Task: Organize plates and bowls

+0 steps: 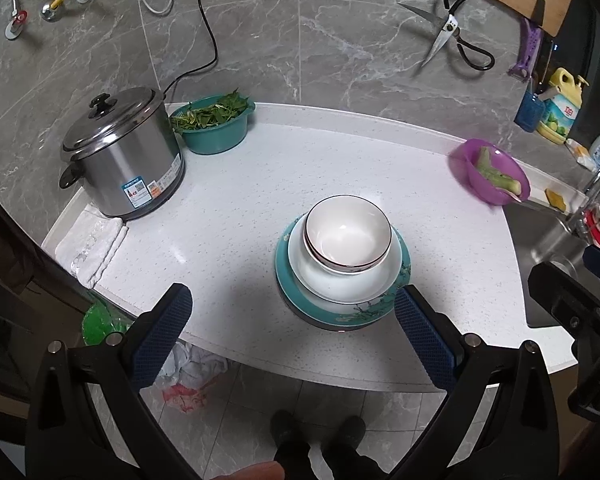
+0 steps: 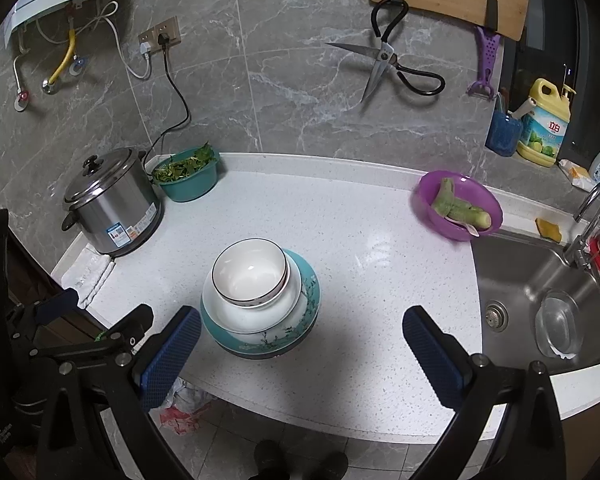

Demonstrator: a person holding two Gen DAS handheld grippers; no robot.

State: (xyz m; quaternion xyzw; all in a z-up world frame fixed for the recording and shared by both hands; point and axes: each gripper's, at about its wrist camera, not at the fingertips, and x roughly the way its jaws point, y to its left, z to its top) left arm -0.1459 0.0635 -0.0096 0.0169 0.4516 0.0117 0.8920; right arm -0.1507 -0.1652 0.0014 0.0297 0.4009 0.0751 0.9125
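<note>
A stack stands near the front of the white counter (image 1: 236,208): a white bowl (image 1: 348,234) nested in a white dish (image 1: 340,284) on a teal flowered plate (image 1: 320,308). The same stack shows in the right wrist view: bowl (image 2: 250,272), dish (image 2: 256,312), teal plate (image 2: 304,320). My left gripper (image 1: 296,312) is open and empty, just in front of the stack, with its right finger (image 1: 424,340) beside the plate's rim. My right gripper (image 2: 300,332) is open and empty, in front of the stack, with its left finger (image 2: 168,360) close to the plate.
A steel pot (image 1: 120,152) and a teal basin of greens (image 1: 214,124) stand at the back left. A purple bowl with vegetables (image 2: 456,204) sits by the sink (image 2: 540,292), which holds a glass bowl (image 2: 558,324). A folded cloth (image 1: 92,244) lies at the left edge.
</note>
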